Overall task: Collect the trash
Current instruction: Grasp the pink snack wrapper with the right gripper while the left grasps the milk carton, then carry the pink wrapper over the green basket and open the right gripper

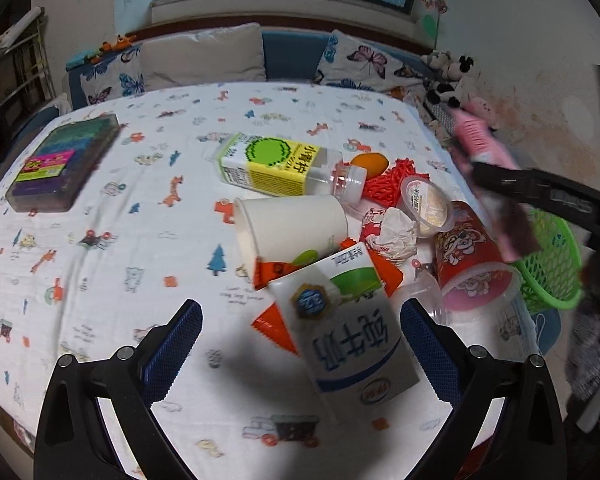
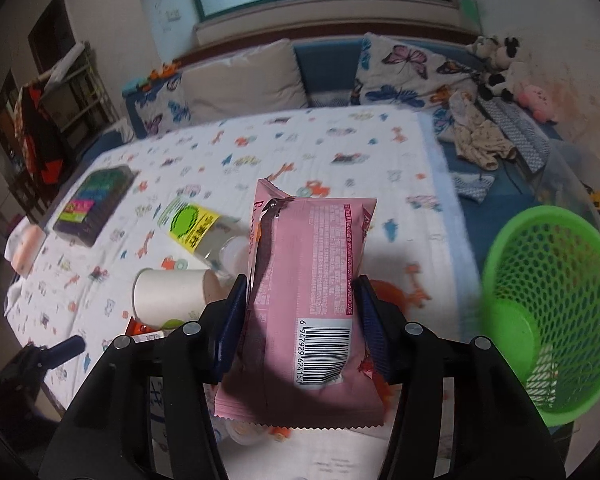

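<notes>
My right gripper (image 2: 302, 300) is shut on a pink snack wrapper (image 2: 312, 280) and holds it up above the table, left of the green mesh basket (image 2: 556, 304). The wrapper (image 1: 488, 176) and basket (image 1: 556, 264) also show in the left wrist view. My left gripper (image 1: 300, 320) is open, its fingers on either side of a white and blue milk carton (image 1: 348, 328) lying on the table. Around it lie a white paper cup (image 1: 292, 228), a clear bottle with a yellow-green label (image 1: 276, 164), a red cup (image 1: 468, 256), crumpled paper (image 1: 396, 232) and orange wrappers (image 1: 276, 324).
A dark box of coloured items (image 1: 60, 164) lies at the table's far left. A small pudding cup (image 1: 428, 204) and red shredded material (image 1: 388, 184) sit behind the trash pile. A sofa with cushions (image 1: 204, 56) and soft toys (image 1: 452, 76) stands beyond the table.
</notes>
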`<control>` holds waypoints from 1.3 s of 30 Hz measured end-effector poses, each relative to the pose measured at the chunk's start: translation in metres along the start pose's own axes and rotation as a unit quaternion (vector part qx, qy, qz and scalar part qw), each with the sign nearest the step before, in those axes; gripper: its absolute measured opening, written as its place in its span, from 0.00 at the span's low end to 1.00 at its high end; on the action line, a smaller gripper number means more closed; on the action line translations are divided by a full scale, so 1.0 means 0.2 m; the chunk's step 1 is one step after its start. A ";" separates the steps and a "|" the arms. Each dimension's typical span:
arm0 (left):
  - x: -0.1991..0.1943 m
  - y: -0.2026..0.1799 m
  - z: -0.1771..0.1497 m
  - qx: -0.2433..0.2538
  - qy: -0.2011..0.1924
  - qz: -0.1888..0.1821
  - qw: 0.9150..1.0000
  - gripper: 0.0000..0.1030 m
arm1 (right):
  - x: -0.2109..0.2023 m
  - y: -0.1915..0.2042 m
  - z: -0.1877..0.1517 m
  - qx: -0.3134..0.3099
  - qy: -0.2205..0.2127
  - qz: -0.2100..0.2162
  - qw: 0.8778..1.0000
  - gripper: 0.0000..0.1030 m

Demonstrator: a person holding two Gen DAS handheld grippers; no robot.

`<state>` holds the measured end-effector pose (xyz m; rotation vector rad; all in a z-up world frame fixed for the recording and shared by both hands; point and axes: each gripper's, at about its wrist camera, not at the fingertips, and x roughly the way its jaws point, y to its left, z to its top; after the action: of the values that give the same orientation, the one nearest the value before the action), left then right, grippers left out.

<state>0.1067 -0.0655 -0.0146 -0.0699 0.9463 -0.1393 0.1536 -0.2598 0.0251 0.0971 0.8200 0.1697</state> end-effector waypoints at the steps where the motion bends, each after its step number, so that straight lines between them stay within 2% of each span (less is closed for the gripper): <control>1: 0.02 -0.01 0.01 -0.003 0.007 -0.001 1.000 0.93 | -0.02 -0.04 0.00 0.005 -0.005 -0.004 1.000 0.53; 10: 0.17 -0.05 0.04 -0.024 0.048 0.004 0.999 0.92 | -0.17 -0.39 -0.05 0.055 -0.026 -0.059 0.996 0.53; 12: 0.20 -0.04 0.04 -0.031 0.057 -0.005 0.998 0.85 | -0.18 -0.48 -0.06 0.068 -0.026 -0.075 0.995 0.53; 14: 0.22 -0.04 0.04 -0.040 0.068 -0.013 0.997 0.73 | -0.19 -0.56 -0.08 0.082 -0.024 -0.084 0.993 0.53; 16: 0.24 -0.03 0.04 -0.050 0.075 -0.026 0.996 0.70 | -0.20 -0.62 -0.10 0.093 -0.021 -0.092 0.991 0.53; 24: 0.17 -0.02 0.02 -0.037 0.067 -0.045 0.996 0.68 | -0.16 -0.83 -0.16 0.122 -0.009 -0.121 0.985 0.54; 29: 0.02 -0.02 0.04 -0.016 0.052 -0.069 0.996 0.68 | -0.11 -0.94 -0.19 0.137 0.005 -0.134 0.982 0.56; 34: -0.14 -0.03 0.11 0.000 0.026 -0.093 0.995 0.68 | -0.05 -1.05 -0.21 0.153 0.012 -0.138 0.978 0.70; 39: -0.23 -0.15 0.25 0.027 -0.004 -0.123 0.992 0.68 | -0.04 -1.09 -0.24 0.167 0.013 -0.141 0.976 0.75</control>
<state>0.1177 -0.0893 0.0553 -0.1365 0.9226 -0.3927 0.1371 -0.4750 -0.0350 0.2935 0.8729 -0.2369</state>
